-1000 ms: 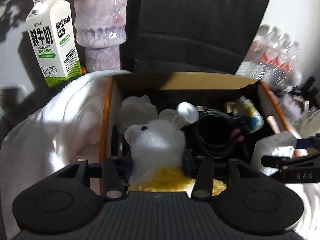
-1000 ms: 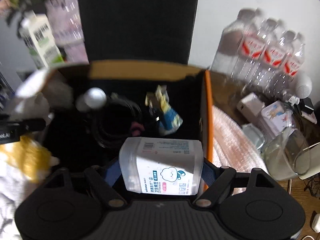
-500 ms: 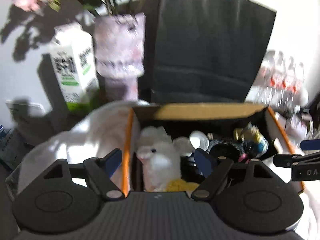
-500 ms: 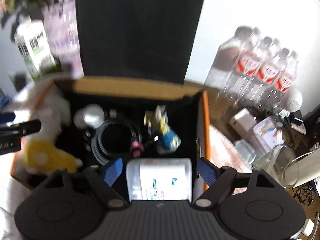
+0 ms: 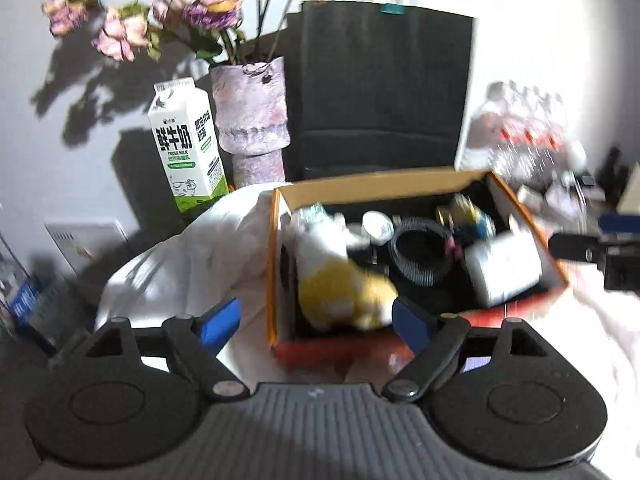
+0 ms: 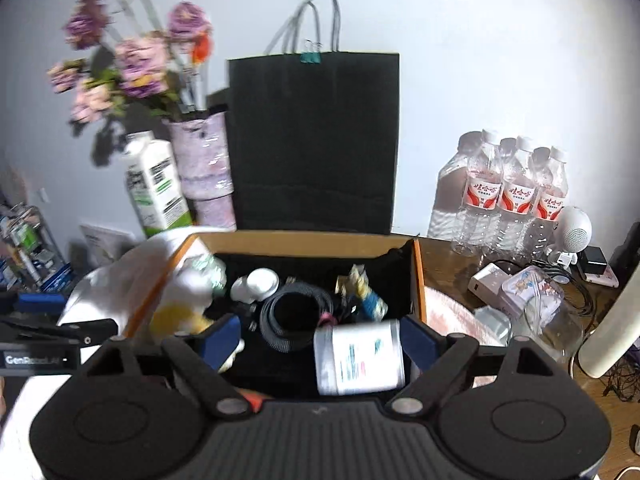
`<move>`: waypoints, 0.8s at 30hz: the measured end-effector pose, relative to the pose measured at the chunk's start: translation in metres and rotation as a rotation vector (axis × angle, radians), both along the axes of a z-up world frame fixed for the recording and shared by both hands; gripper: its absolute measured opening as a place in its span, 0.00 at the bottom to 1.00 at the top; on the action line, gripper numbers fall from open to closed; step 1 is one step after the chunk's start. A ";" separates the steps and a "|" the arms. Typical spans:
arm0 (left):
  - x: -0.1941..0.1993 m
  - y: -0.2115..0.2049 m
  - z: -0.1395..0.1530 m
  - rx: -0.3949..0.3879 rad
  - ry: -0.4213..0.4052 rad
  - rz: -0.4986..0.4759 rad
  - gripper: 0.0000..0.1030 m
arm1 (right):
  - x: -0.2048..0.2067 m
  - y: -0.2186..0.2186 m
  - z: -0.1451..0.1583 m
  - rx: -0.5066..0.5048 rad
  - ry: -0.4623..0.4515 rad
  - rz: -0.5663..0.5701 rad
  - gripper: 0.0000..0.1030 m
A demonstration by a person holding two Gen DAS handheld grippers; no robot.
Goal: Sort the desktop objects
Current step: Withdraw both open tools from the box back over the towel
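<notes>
An open cardboard box (image 5: 380,184) (image 6: 296,242) with orange edges holds a white and yellow plush toy (image 5: 332,276) (image 6: 180,304), a coiled black cable (image 5: 420,252) (image 6: 296,316), a white round cap (image 6: 262,280), a small yellow and blue item (image 5: 468,216) (image 6: 366,296) and a white wipes canister (image 5: 504,268) (image 6: 358,356). My left gripper (image 5: 316,320) is open and empty, above the box's near left side. My right gripper (image 6: 320,338) is open and empty above the canister, which lies in the box.
Behind the box stand a milk carton (image 5: 186,144), a purple vase with flowers (image 5: 252,120) and a black paper bag (image 6: 314,140). Water bottles (image 6: 512,192), a small white speaker (image 6: 574,232), boxes and cables lie at right. A white cloth (image 5: 192,256) lies left of the box.
Both grippers opened and pulled back and up. The plush toy and the wipes canister were let go and now lie in the box.
</notes>
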State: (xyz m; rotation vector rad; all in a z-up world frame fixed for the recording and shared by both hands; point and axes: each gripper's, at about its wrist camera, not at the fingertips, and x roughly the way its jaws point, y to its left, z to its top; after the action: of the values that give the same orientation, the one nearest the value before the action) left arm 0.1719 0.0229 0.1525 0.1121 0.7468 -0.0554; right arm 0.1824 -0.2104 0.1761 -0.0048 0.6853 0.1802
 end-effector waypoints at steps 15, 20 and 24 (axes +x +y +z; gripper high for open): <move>-0.234 0.019 -0.075 -0.344 -0.024 -0.027 0.87 | -0.247 0.002 -0.124 0.059 -0.194 0.070 0.84; -0.270 0.004 -0.079 -0.232 -0.097 -0.029 0.89 | -0.291 0.011 -0.138 -0.019 -0.243 0.044 0.84; -0.265 -0.002 -0.092 -0.199 -0.074 -0.024 0.89 | -0.299 0.009 -0.137 -0.028 -0.252 0.063 0.81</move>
State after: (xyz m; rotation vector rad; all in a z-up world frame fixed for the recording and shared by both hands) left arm -0.0928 0.0211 0.0607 -0.0665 0.6620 -0.1472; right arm -0.1164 -0.2015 0.0389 -0.0747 0.4367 0.2266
